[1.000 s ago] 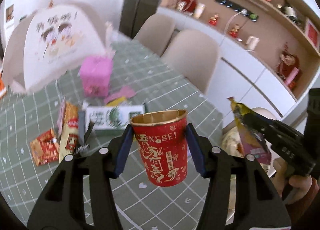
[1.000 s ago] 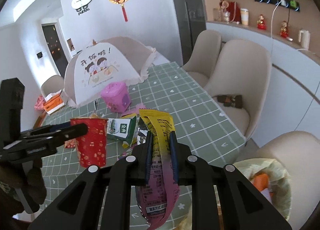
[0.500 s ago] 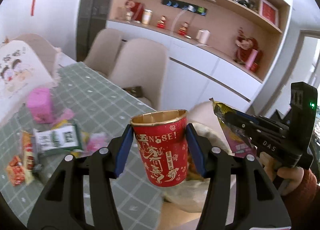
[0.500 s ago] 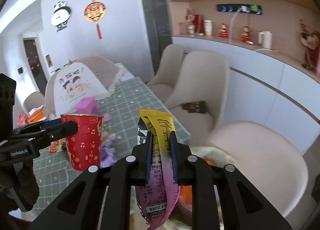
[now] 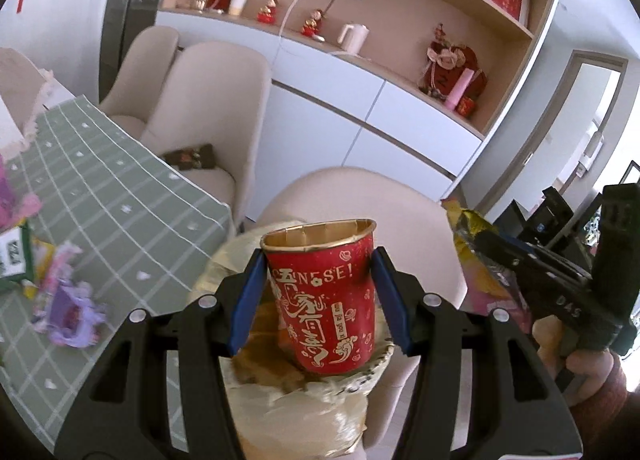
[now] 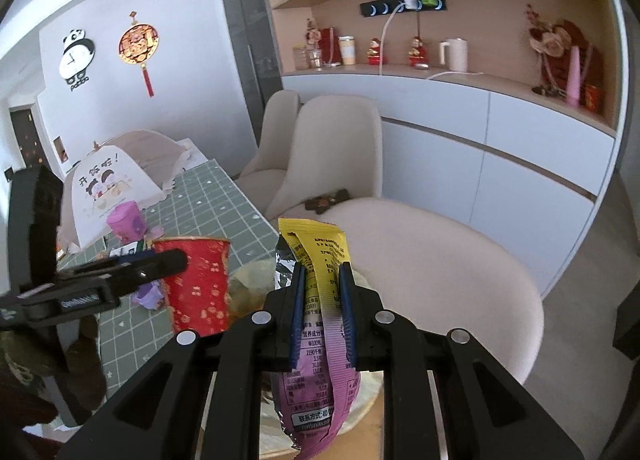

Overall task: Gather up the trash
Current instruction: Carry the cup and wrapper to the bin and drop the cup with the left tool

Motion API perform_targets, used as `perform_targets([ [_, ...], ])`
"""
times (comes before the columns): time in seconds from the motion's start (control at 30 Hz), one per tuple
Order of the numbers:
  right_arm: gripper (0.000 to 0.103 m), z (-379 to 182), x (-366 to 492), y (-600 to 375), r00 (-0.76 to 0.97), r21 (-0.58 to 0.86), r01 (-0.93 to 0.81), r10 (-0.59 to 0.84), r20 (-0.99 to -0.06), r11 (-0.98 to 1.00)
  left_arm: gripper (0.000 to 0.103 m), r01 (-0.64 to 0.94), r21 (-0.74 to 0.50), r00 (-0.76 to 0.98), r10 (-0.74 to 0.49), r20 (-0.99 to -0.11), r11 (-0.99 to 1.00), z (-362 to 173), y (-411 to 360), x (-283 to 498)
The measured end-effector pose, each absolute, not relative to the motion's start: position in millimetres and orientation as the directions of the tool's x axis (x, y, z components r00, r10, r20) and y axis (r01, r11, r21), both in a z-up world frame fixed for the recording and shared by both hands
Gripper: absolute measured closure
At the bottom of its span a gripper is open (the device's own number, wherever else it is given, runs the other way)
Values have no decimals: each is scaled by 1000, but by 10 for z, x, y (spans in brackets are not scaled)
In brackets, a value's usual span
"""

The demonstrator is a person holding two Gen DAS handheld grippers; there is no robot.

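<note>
Beige chair (image 5: 360, 196); red cup (image 5: 324, 300) upright.

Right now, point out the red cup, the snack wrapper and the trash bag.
red cup (image 5: 324, 300): left wrist view, middle of its printed side.
snack wrapper (image 6: 320, 256): right wrist view, yellow upper part.
trash bag (image 5: 296, 416): left wrist view, crumpled front below the cup.

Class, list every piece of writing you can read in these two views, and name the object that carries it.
"NESE!": red paper cup, above gold Chinese characters.
"100": pink-and-yellow snack wrapper; its other print is too small.
"D4S", uncertain: right gripper body.
Left gripper label: blurred.
Food cover characters: too blurred to quote.
</note>
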State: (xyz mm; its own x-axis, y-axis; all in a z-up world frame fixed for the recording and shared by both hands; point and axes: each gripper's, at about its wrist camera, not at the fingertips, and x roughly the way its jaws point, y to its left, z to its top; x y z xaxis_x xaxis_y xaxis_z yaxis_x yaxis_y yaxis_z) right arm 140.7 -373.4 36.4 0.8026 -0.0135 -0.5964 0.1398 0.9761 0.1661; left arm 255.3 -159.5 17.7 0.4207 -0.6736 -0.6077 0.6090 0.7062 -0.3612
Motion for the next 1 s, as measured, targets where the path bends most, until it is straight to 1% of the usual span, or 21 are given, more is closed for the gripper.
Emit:
perform_targets([
  [0.17,85,277,1317,-3902,803,192,151,-7,-596,970,49,610,-359,406,-668,-624,706,0,-1784,2521],
  [0.33,85,178,1332,-3951,799,224,148,16,-601,963,48,587,-401,369,-673,-641,703,-113,-1806,2578],
  [0.4,85,140,1364,-3948,799,245,145,32,-600,958,46,572,-408,371,-668,-645,712,-135,-1759,2600],
  [0.7,85,-43,1659,-3778,787,289,92,108,-607,953,46,479,-424,428,-626,-652,769,-125,-1307,2600],
  [1.0,85,-330,2250,-3418,753,404,41,237,-613,914,45,385,-420,484,-567,-666,822,-112,-692,2536],
])
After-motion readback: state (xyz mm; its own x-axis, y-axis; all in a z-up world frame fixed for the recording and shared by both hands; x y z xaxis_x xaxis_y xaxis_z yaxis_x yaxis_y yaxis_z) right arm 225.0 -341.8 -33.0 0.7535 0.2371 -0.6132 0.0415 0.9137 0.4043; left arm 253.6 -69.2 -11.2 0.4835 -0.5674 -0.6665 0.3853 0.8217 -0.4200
